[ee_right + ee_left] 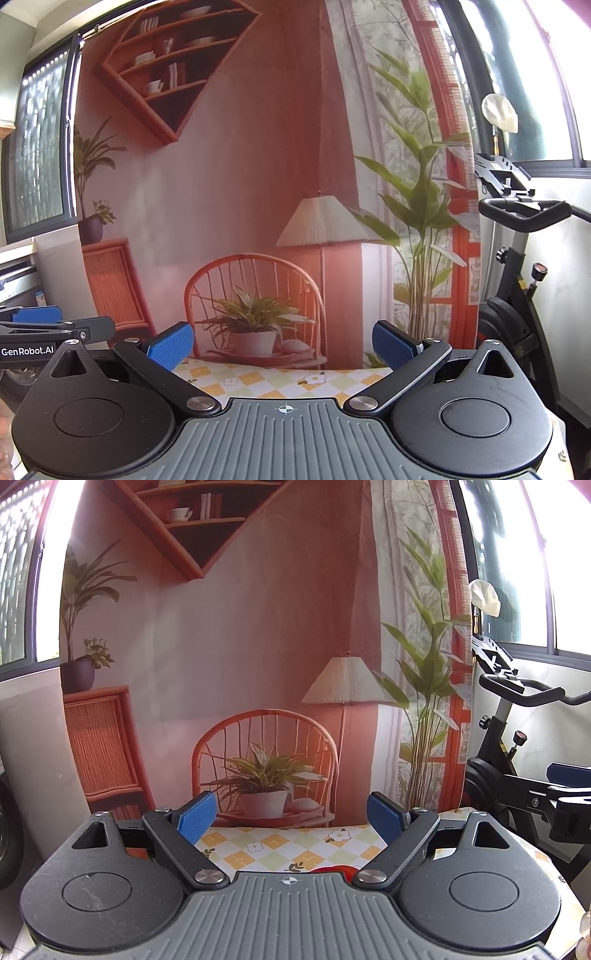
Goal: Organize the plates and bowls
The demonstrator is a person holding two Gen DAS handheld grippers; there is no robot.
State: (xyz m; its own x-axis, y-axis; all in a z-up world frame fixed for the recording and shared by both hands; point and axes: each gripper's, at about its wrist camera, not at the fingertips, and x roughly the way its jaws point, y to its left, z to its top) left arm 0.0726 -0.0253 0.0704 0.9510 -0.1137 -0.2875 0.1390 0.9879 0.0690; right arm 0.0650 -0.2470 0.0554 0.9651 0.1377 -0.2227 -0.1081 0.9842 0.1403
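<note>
Grippers poised above a checked tablecloth [295, 849], both raised and level, facing a printed backdrop [258, 646] of a rattan chair, lamp and plants. The left gripper [291, 818] stands wide open, its blue pads well apart and holding nothing; the right gripper [284, 347] is likewise spread wide and empty. In the right wrist view the left gripper shows at the far left edge, just beside its partner. No plate or bowl can be made out clearly: only a sliver of something red [334, 869] peeks over the left gripper's body, low on the cloth, and whether it is dishware cannot be told. An exercise bike [517, 295] stands off to the right. By the look of it, the work sits at its opening step, with no dish yet approached; the next move likely calls for tipping both grippers down toward the tabletop to find the dishes before any grasp.
</note>
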